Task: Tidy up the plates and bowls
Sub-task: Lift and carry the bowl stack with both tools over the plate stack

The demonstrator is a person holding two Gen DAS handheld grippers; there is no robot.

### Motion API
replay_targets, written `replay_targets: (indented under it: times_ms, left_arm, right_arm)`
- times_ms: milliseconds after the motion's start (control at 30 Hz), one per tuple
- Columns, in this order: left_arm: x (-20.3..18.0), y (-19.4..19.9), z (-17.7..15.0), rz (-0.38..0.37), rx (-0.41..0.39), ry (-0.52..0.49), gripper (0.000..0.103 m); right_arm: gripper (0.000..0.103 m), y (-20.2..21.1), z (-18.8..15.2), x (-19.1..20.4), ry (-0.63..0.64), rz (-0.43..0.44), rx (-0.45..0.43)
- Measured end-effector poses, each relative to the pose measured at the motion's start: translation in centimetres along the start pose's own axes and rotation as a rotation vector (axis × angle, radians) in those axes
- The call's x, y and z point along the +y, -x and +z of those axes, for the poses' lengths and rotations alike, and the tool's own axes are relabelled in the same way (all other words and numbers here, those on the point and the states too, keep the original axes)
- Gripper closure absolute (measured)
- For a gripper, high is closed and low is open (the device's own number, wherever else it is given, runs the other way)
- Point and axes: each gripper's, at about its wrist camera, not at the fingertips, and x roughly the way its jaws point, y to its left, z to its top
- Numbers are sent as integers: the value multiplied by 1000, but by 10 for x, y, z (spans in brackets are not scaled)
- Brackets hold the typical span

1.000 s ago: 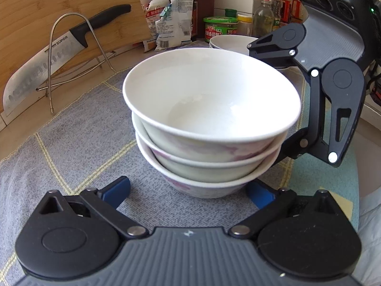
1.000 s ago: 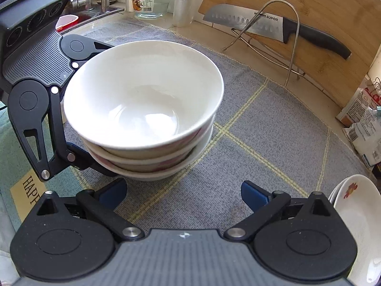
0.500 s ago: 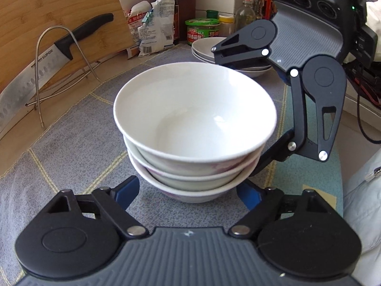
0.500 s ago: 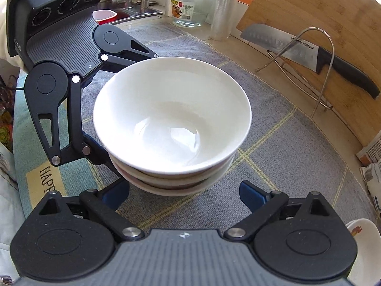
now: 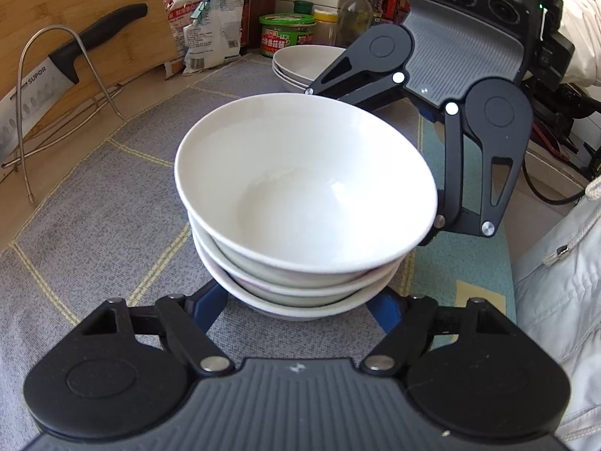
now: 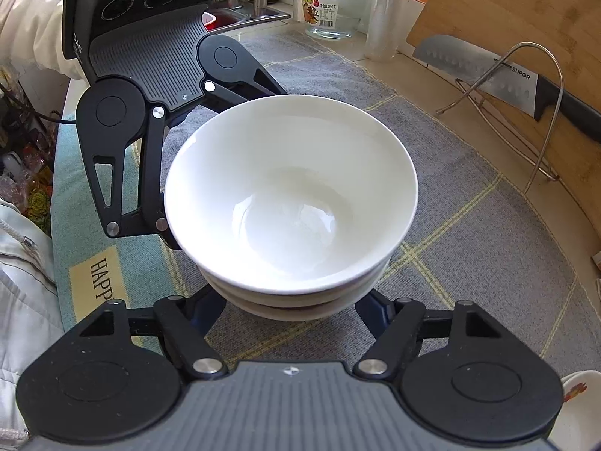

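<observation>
I have my left gripper (image 5: 296,306) and right gripper (image 6: 291,310) closing from opposite sides on the stack of white bowls (image 5: 306,203) on the grey mat (image 5: 112,188), blue fingers (image 5: 210,302) at its base, contact unclear.

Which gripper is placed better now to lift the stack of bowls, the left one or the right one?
Neither alone, I think. The left gripper and right gripper straddle the base of the bowl stack from opposite sides, both jaws closing. A shared lift looks steadier; the stack is tall and wide.
</observation>
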Motion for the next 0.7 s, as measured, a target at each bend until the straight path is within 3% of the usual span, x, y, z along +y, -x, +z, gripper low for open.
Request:
replay_targets:
  times_ms: [700]
  left_arm:
    - [7,-11,10,-29,35,-49,19]
  right_arm:
    - [19,0,2,1,52,17,13]
